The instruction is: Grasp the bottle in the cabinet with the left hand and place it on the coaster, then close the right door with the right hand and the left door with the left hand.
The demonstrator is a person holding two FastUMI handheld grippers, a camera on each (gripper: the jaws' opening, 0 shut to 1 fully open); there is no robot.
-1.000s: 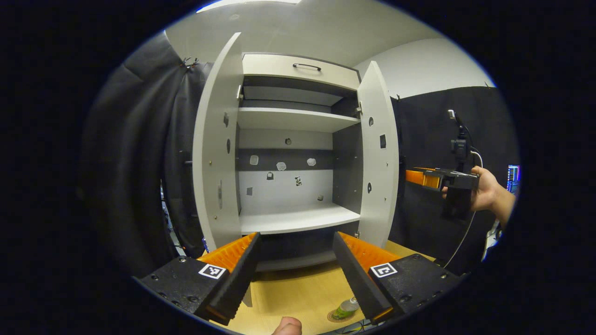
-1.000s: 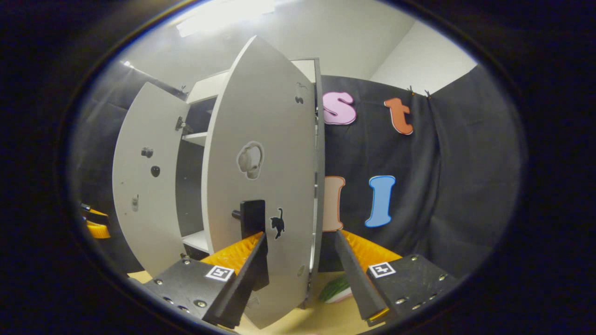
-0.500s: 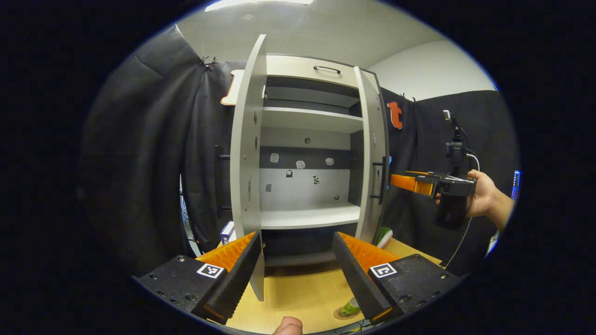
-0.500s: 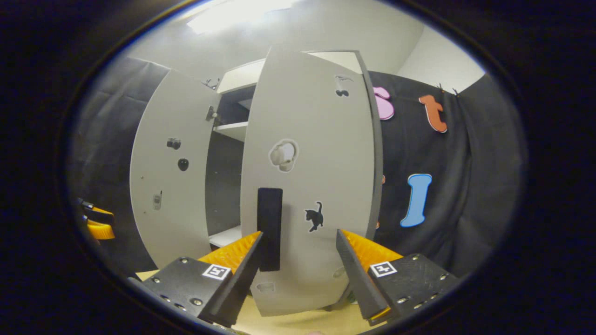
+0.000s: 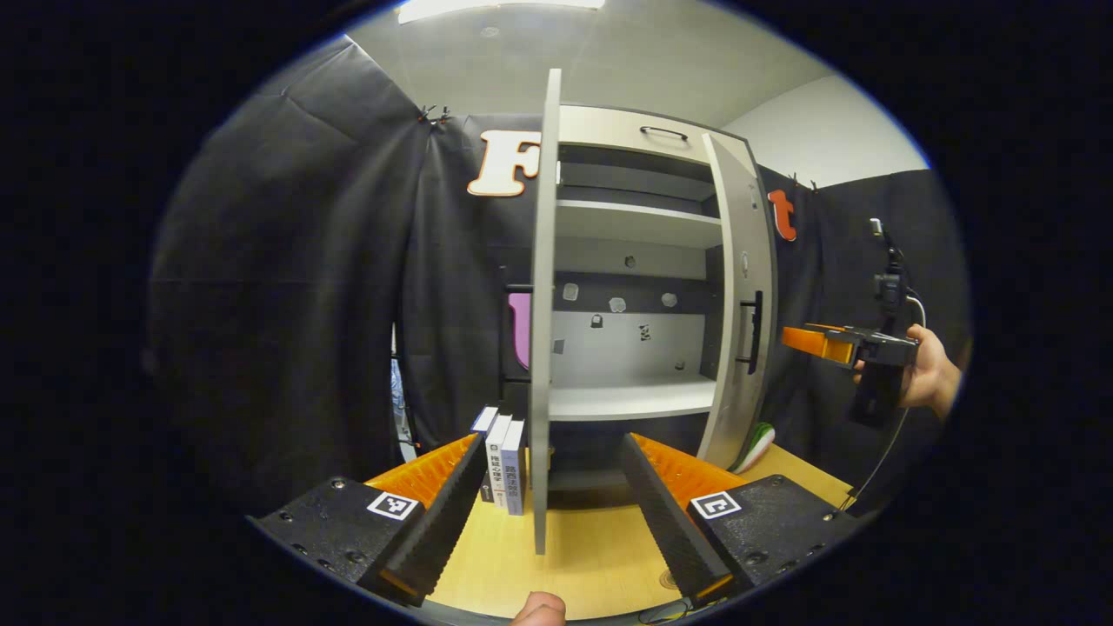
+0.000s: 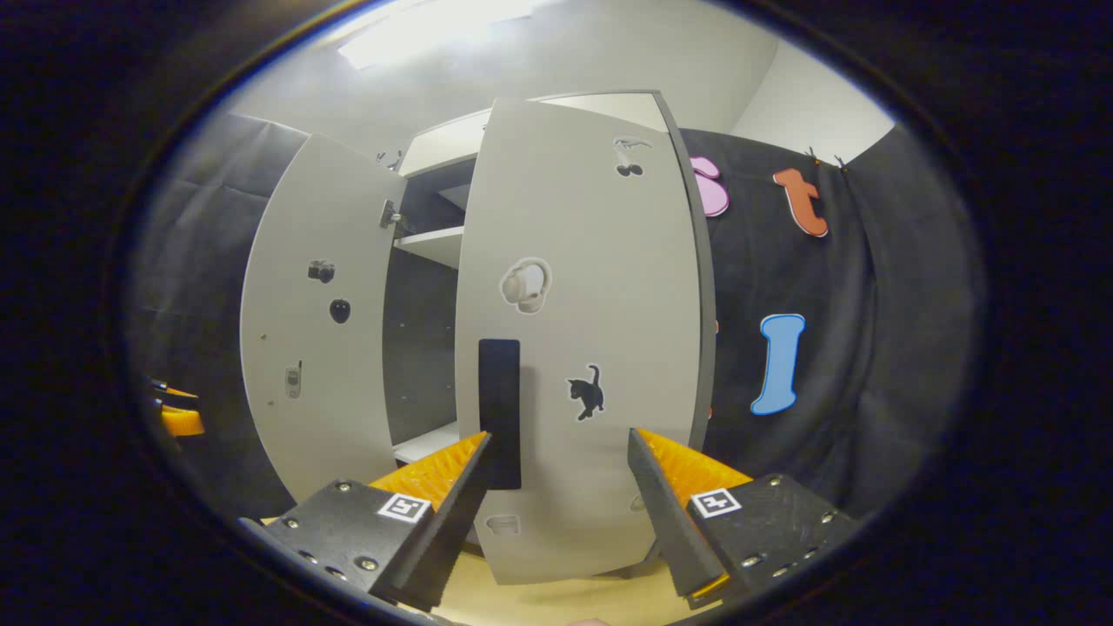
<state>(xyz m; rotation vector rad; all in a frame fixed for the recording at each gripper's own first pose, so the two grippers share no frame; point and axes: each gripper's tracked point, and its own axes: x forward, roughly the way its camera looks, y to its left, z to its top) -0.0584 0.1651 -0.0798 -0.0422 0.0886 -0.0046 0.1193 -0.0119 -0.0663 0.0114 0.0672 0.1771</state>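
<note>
The left gripper (image 5: 549, 509) and the right gripper (image 6: 556, 513) both have fingers spread, grasping nothing. The bottle is hidden; a sliver of coaster (image 5: 668, 577) peeks beside the left gripper's finger. Three books (image 5: 503, 461) stand by the edge-on left door (image 5: 541, 348). Two doors: the right door (image 6: 591, 330) is partly swung in.

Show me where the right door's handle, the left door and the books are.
right door's handle (image 6: 500, 413): right gripper view, mid bar.
left door (image 5: 543, 330): left gripper view, its edge.
books (image 5: 506, 461): left gripper view, a spine.
</note>
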